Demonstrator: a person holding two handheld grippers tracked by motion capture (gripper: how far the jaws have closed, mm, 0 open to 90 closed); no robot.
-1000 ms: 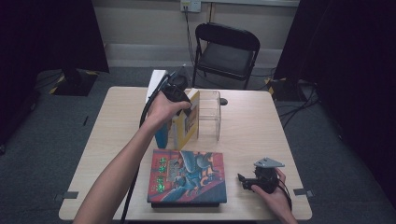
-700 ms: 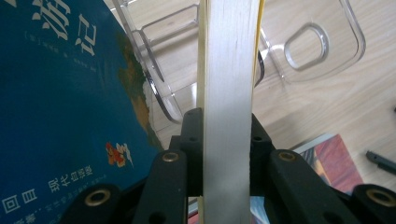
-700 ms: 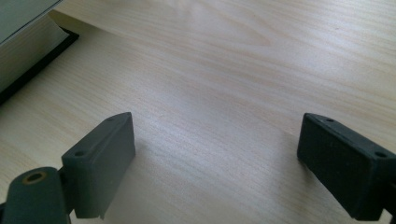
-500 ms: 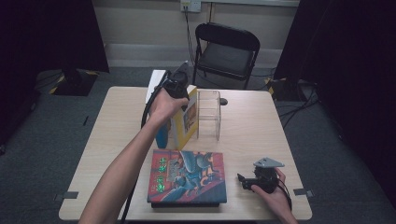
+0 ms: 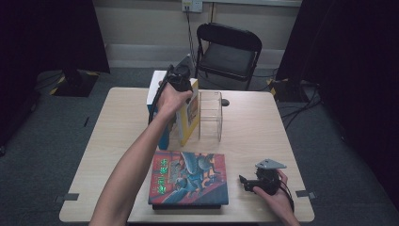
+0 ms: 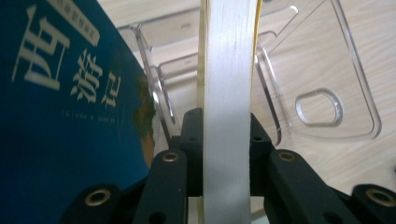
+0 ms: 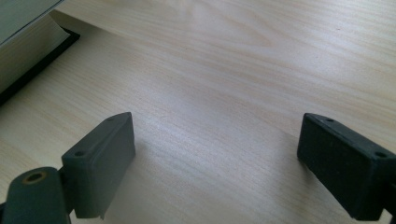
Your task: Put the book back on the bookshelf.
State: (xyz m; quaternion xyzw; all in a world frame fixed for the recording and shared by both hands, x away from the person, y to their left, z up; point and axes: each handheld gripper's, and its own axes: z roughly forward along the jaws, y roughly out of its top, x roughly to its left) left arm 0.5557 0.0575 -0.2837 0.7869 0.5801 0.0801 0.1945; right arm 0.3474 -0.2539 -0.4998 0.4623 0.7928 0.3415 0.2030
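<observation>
High view: the left tongs (image 5: 181, 89) are clamped on the top edge of a thin yellow-covered book (image 5: 190, 117), which stands upright in the clear acrylic book rack (image 5: 210, 115) at the far middle of the pale wooden table (image 5: 117, 122). A dark blue book (image 6: 60, 121) stands just beside it. The right tongs (image 5: 249, 183) rest near the table's front edge, jaws wide apart, holding nothing, beside a flat illustrated book (image 5: 190, 179).

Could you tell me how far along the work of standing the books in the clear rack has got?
One blue book already stands at the clear rack. The left hand-held gripper is clamped on a yellow-covered book, upright at the rack. The colourful book lies flat; the right hand-held gripper rests open.
</observation>
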